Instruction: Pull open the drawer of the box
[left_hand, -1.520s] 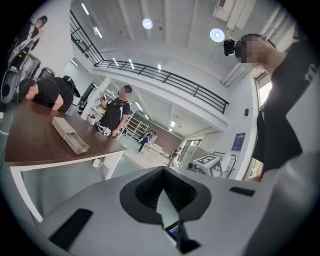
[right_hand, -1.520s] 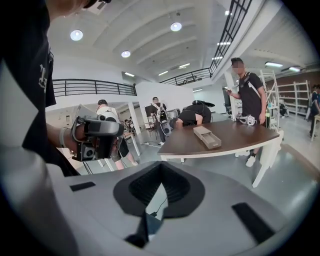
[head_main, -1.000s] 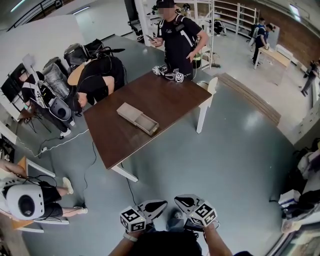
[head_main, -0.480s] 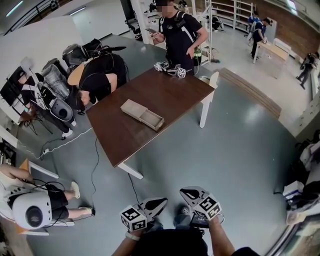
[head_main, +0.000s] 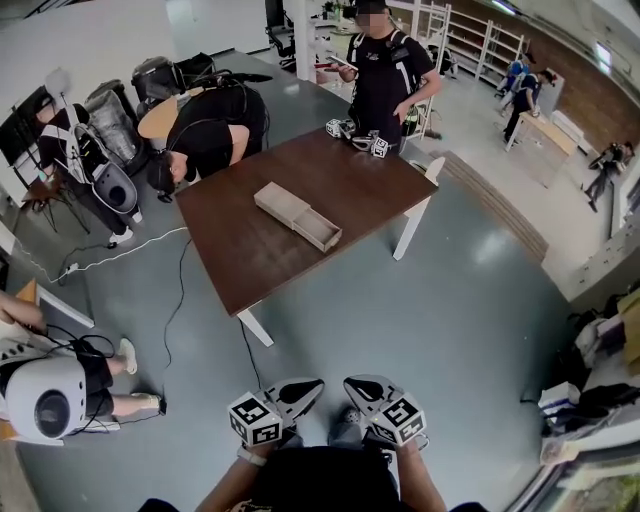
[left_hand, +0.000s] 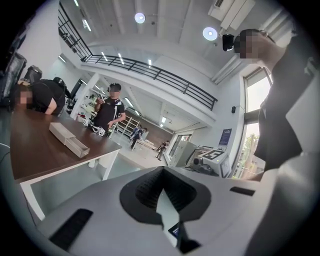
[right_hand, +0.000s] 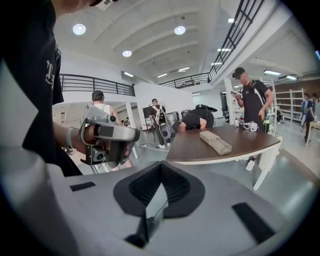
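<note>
- down at the bottom edge of the head view, the left gripper (head_main: 300, 390) and right gripper (head_main: 362, 388) have stayed tucked close to the body over the last second; only the view has drifted a little.
- each gripper's own view shows its jaws pressed together with nothing between them.
- the box (head_main: 298, 215) lies mid-worktop (head_main: 250, 250), well apart from both grippers, across open floor (head_main: 420, 300). its drawer (head_main: 318, 228) already stands slid out, as it did a second ago.
- judgement: the pull looks done, or no step is under way.
- a standing person (head_main: 385, 70) is at the worktop's far end beside spare grippers (head_main: 358, 135). a bent-over person (head_main: 205, 135) leans at its left edge.
- a cable (head_main: 180, 300) trails on the floor near the table leg and could snag a walk-up.
</note>
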